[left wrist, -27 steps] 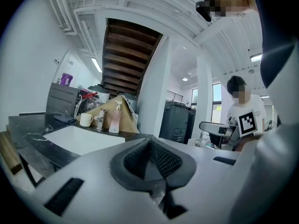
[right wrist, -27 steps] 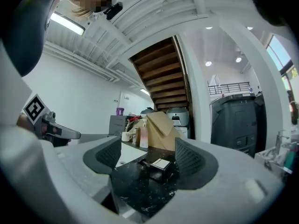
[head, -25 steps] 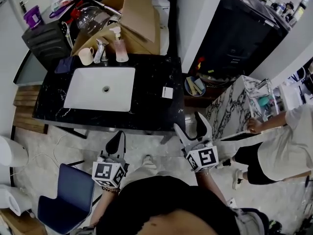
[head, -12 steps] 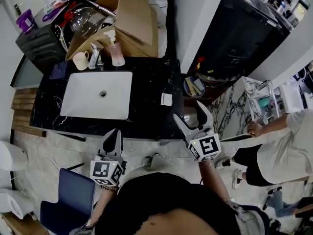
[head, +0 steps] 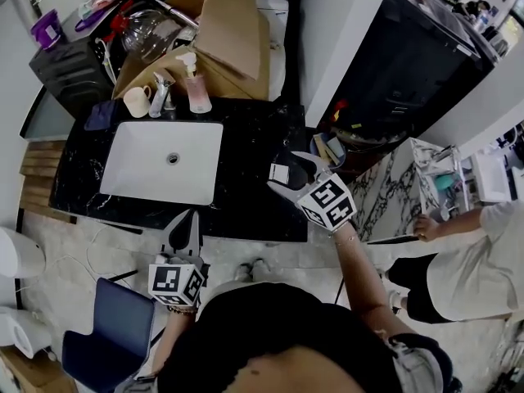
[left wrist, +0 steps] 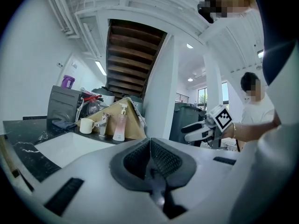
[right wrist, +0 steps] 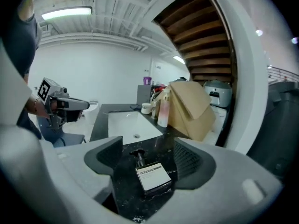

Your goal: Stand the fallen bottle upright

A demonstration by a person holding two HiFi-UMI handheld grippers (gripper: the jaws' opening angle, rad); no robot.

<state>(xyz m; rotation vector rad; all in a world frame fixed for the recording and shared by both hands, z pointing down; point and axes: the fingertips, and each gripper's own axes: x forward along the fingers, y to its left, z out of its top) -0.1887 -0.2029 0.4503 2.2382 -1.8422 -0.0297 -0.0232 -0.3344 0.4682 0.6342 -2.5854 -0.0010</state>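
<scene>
The fallen bottle (head: pixel 279 173) lies flat on the black marble counter (head: pixel 246 137), right of the sink: a dark body with a white label (right wrist: pixel 150 176) and a black pump (right wrist: pixel 136 154) that points toward the sink. My right gripper (head: pixel 284 173) hangs over it, open, one jaw on each side of the bottle (right wrist: pixel 149 178) without touching it. My left gripper (head: pixel 189 222) stays short of the counter's near edge, shut on nothing. In the left gripper view the pads (left wrist: pixel 161 160) are pressed together.
A white sink (head: pixel 164 162) is set into the counter. Behind it stand a tap (head: pixel 160 92), a cream cup (head: pixel 135 101), an upright pink pump bottle (head: pixel 197 93) and a cardboard box (head: pixel 221 39). A blue chair (head: pixel 115 326) is at lower left. A person (head: pixel 463 256) stands at right.
My right gripper has moved forward and left from beyond the counter's edge to over the fallen bottle. The left gripper has barely moved.
</scene>
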